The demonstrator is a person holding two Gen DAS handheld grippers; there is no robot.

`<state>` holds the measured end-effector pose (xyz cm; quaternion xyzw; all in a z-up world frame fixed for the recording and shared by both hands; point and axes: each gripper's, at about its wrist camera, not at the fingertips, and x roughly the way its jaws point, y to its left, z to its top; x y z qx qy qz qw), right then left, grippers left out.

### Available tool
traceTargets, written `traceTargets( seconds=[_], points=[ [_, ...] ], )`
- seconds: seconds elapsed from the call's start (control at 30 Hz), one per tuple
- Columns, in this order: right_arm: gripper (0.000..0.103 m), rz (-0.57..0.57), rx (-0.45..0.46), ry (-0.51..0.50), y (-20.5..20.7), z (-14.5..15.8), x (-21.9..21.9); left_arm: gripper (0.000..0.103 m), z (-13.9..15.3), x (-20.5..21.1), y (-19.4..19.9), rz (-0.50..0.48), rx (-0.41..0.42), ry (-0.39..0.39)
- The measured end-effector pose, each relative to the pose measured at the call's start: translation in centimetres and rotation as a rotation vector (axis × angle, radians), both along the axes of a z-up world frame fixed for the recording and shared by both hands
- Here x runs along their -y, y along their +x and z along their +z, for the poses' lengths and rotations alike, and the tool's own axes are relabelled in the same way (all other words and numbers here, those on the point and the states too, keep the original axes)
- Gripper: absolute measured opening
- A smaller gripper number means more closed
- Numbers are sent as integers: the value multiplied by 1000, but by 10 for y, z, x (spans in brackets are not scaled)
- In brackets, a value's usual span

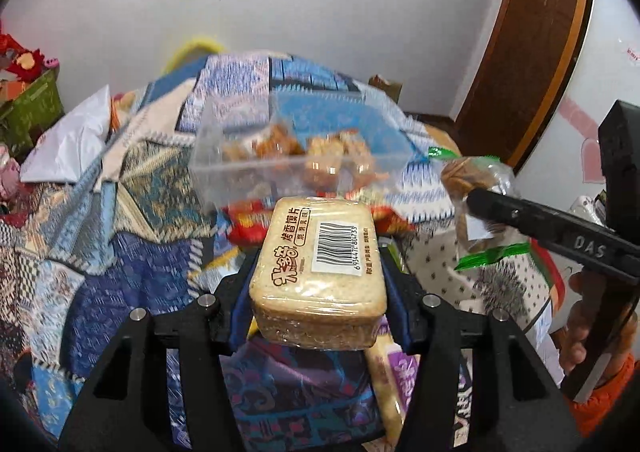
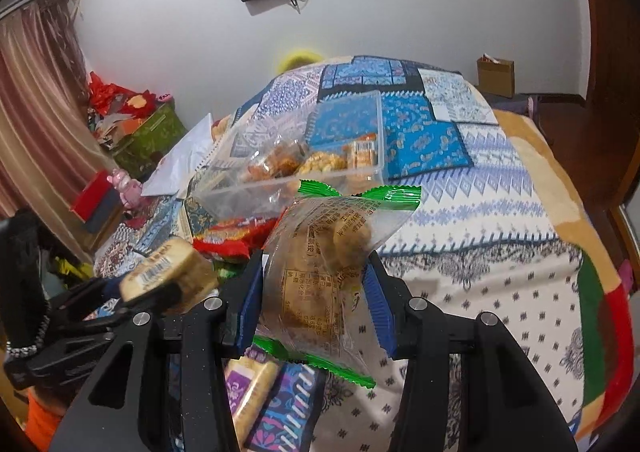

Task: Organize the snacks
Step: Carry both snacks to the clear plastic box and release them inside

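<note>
Clamped between the blue pads of the left hand-held gripper [image 1: 318,288] is a wrapped block of toasted bun slices [image 1: 318,272], barcode up, held clear of the bed [image 2: 480,252]. The right hand-held gripper [image 2: 312,288] is closed on a clear, green-edged bag of biscuits [image 2: 320,268], which hangs partly below the pads. Both snacks sit just short of the clear plastic box [image 2: 280,187], which already holds several small packs and rests on the patchwork quilt [image 1: 120,252].

Judging by the layout, the step in hand is carrying both into the box. It would go best one at a time: lift each over the near wall before letting go, so the light box is not nudged along the soft quilt. The limp bag may catch on the rim, so it needs extra height.

Red snack packets [image 2: 232,240] lie against the box's near side, and another wrapped pack [image 2: 252,384] lies below the grippers. Open room lies to the right, and above the box.
</note>
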<state>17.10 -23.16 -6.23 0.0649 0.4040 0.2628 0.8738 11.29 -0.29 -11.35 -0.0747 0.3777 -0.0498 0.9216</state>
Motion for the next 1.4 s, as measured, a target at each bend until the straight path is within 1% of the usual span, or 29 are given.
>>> traceTargets(
  seconds=[0.37, 0.47, 0.57, 0.8, 0.97, 1.27, 1.4],
  points=[
    [44, 3, 72, -2, 29, 21, -11, 55, 34, -16, 35, 44, 98, 3],
    [44, 4, 91, -7, 42, 25, -17, 55, 37, -23, 50, 72, 112, 15],
    [44, 1, 103, -15, 56, 27, -25, 55, 37, -31, 66, 95, 111, 11],
    [44, 10, 116, -44, 90, 25, -43, 55, 26, -46, 103, 135, 100, 38],
    [44, 23, 106, -78, 109, 14, -58, 55, 11, -56, 126, 155, 66, 43],
    [44, 62, 39, -149, 132, -25, -82, 55, -18, -69, 156, 179, 15, 53],
    [44, 74, 3, -162, 140, -39, -87, 55, -29, -70, 164, 168, -14, 35]
  ],
)
